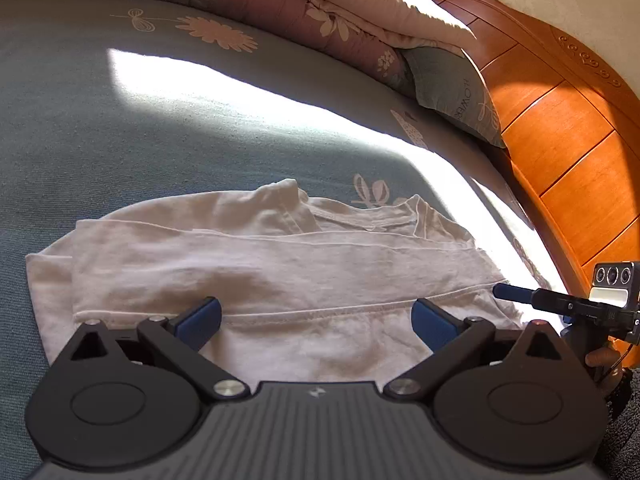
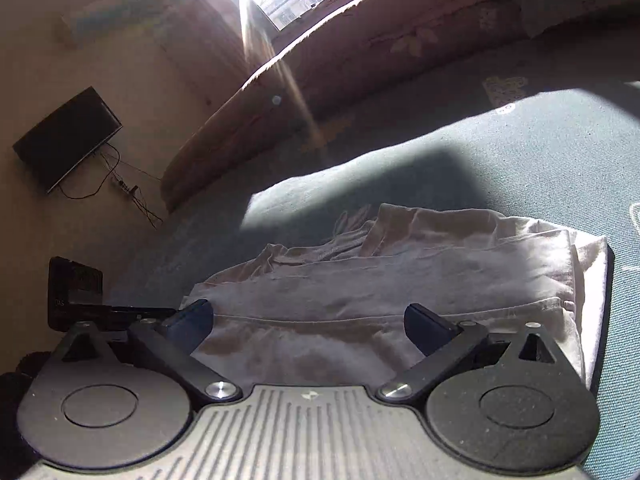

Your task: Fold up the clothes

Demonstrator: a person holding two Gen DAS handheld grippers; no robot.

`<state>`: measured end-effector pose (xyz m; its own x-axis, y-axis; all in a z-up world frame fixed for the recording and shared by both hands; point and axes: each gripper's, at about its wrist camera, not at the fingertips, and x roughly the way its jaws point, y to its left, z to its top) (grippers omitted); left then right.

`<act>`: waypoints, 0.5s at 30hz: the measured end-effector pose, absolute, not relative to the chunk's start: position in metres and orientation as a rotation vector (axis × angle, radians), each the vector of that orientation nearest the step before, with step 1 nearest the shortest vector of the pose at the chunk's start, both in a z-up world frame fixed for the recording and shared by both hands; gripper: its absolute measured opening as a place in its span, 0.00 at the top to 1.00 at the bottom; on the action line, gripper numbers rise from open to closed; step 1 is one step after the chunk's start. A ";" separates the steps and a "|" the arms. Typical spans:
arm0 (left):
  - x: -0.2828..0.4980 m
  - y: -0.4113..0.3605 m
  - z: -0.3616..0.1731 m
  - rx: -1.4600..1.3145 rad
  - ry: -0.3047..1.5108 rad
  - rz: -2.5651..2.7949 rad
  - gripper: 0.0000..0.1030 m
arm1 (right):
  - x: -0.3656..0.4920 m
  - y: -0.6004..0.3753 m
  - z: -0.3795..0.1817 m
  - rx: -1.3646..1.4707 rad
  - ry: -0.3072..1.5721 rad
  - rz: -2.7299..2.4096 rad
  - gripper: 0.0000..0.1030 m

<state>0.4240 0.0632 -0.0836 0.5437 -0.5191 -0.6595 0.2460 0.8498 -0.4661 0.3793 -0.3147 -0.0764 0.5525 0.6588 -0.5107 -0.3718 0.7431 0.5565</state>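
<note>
- The white shirt (image 1: 280, 264) lies partly folded on the blue-grey bedsheet (image 1: 120, 132), near the bed's front edge.
- The left gripper (image 1: 316, 316) hovers over the shirt's near hem, jaws spread wide, holding nothing.
- The right gripper (image 2: 308, 320) does likewise, also spread and empty.

the garment (image 1: 280, 264) is soft, matt white cloth, creased, with stitched hems. the bed sheet (image 1: 100, 140) is matt blue-grey woven cloth with a fine rough texture. the headboard (image 1: 560, 152) is glossy, varnished orange wood. the left hand-held gripper (image 1: 316, 318) has matt black plastic arms, shiny metal pivot pins, smooth blue finger pads (image 1: 202, 318) and a ribbed grey body.
</note>
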 end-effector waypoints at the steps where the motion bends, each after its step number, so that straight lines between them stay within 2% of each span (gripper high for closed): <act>1: 0.424 0.068 -0.085 -0.331 0.878 -0.439 0.02 | 0.383 -0.314 -0.083 0.383 0.789 0.601 0.00; 5: 0.421 0.079 -0.080 -0.260 0.863 -0.348 0.02 | 0.379 -0.340 -0.091 0.371 0.763 0.487 0.00; 9: 0.390 0.063 -0.054 -0.127 0.860 -0.382 0.02 | 0.359 -0.355 -0.073 0.350 0.779 0.411 0.00; 12: 0.351 0.039 -0.039 -0.082 0.847 -0.530 0.02 | 0.329 -0.341 -0.053 0.357 0.789 0.554 0.00; 15: 0.318 0.025 -0.044 -0.115 0.874 -0.619 0.01 | 0.297 -0.321 -0.047 0.416 0.809 0.713 0.00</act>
<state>0.3181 0.0246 -0.0444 0.4798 -0.5516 -0.6823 0.4605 0.8203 -0.3392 0.2974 -0.3205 -0.0474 0.4807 0.7148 -0.5080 -0.4137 0.6956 0.5873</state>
